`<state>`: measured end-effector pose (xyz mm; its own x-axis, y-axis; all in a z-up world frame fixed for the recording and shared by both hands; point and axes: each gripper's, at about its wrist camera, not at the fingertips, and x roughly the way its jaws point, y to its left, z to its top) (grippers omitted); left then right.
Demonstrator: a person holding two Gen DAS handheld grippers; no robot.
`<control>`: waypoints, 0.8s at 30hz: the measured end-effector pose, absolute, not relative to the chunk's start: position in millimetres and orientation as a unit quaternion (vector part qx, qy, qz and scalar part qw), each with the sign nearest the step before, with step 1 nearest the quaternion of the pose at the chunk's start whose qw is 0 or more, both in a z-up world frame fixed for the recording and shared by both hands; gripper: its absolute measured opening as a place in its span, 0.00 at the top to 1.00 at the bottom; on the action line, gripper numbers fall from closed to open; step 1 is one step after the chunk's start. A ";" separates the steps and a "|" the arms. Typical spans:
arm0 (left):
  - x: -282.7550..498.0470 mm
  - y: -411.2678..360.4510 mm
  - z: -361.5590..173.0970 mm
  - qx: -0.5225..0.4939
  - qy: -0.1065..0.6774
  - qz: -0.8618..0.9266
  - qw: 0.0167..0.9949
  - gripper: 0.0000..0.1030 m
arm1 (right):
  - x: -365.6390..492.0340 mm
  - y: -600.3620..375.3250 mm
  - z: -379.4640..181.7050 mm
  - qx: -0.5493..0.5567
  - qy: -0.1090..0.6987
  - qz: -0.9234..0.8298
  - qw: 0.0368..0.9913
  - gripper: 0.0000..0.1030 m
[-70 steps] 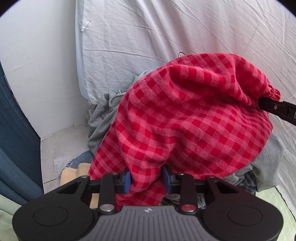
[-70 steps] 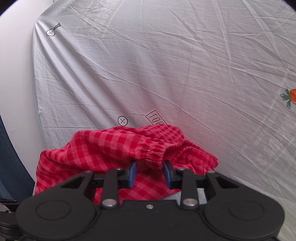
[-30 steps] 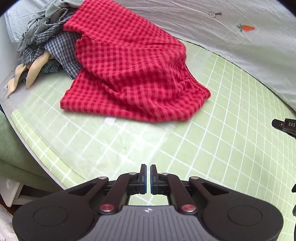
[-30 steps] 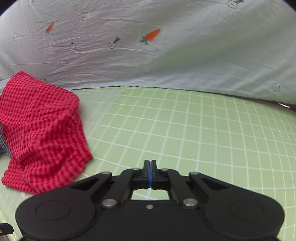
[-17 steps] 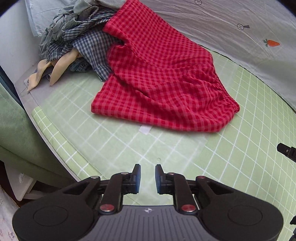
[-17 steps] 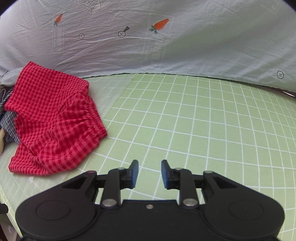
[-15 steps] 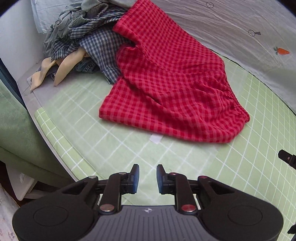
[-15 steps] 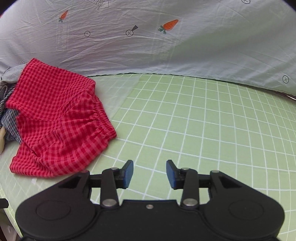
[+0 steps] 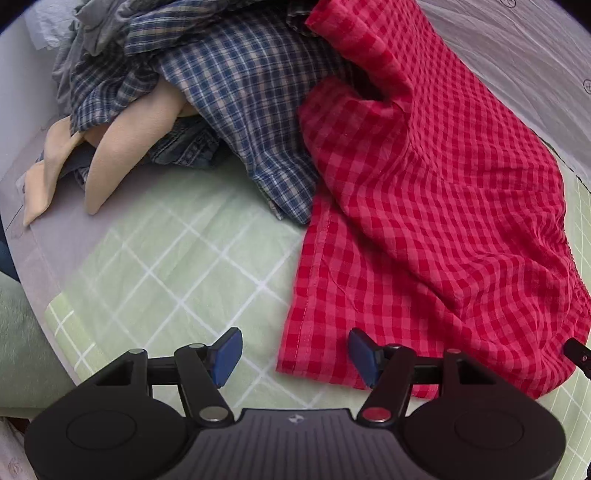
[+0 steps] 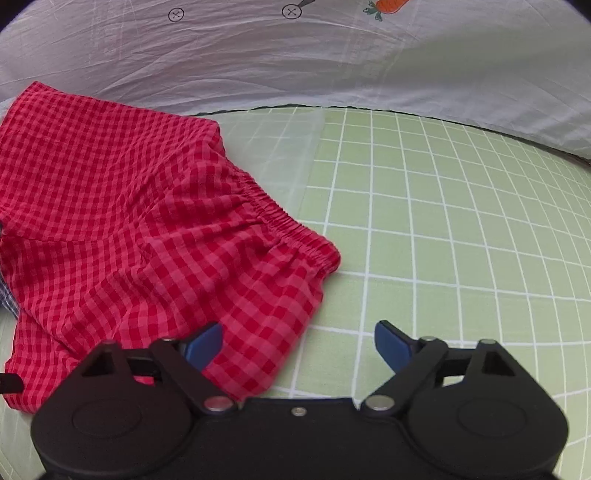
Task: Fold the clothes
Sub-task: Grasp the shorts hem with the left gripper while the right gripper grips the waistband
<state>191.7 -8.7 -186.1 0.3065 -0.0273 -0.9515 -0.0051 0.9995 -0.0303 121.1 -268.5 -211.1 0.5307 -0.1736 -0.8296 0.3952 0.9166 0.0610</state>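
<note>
Red checked shorts (image 9: 436,206) lie spread on the green grid mat (image 9: 159,266), partly resting on a clothes pile. In the right wrist view the shorts (image 10: 129,206) show their elastic waistband (image 10: 280,221) toward the mat's middle. My left gripper (image 9: 295,352) is open and empty, its jaws straddling the shorts' near hem corner. My right gripper (image 10: 299,343) is open and empty, low over the shorts' near edge below the waistband corner.
A pile of clothes sits at the left: a blue plaid shirt (image 9: 236,85), a beige garment (image 9: 122,147) and grey cloth (image 9: 92,18). A white sheet with carrot prints (image 10: 295,55) lies behind the mat (image 10: 461,229). The mat's edge is at the near left.
Both grippers have opened wide and moved down and in toward the red shorts. The shorts lie as they did half a second ago.
</note>
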 end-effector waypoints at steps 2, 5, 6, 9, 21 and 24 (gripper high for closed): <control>194.9 -11.6 -193.2 -0.008 0.598 -0.022 0.802 0.44 | 122.2 -260.3 -216.3 0.114 0.467 -0.163 0.862 0.47; 195.8 -19.2 -193.9 0.015 0.591 -0.034 0.806 0.80 | 121.1 -252.8 -220.0 0.102 0.475 -0.161 0.859 0.61; 195.4 -20.8 -193.0 0.015 0.591 -0.039 0.806 0.95 | 120.5 -252.2 -219.2 0.103 0.474 -0.159 0.860 0.69; 190.8 -25.8 -189.9 0.016 0.589 -0.049 0.806 0.99 | 118.3 -250.6 -216.8 0.101 0.471 -0.155 0.863 0.89; 121.3 -71.7 -164.8 0.018 0.588 -0.061 0.806 1.00 | 62.3 -305.4 -205.2 0.092 0.451 -0.151 0.875 1.00; 95.6 -99.5 -165.7 0.013 0.593 -0.065 0.803 1.00 | 41.5 -333.6 -201.7 0.091 0.451 -0.154 0.874 1.00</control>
<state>95.6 -99.5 -165.7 0.2888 -0.0886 -0.9533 0.1191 0.9913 -0.0560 41.5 -333.6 -201.7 0.5457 -0.1885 -0.8165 0.3518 0.9359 0.0190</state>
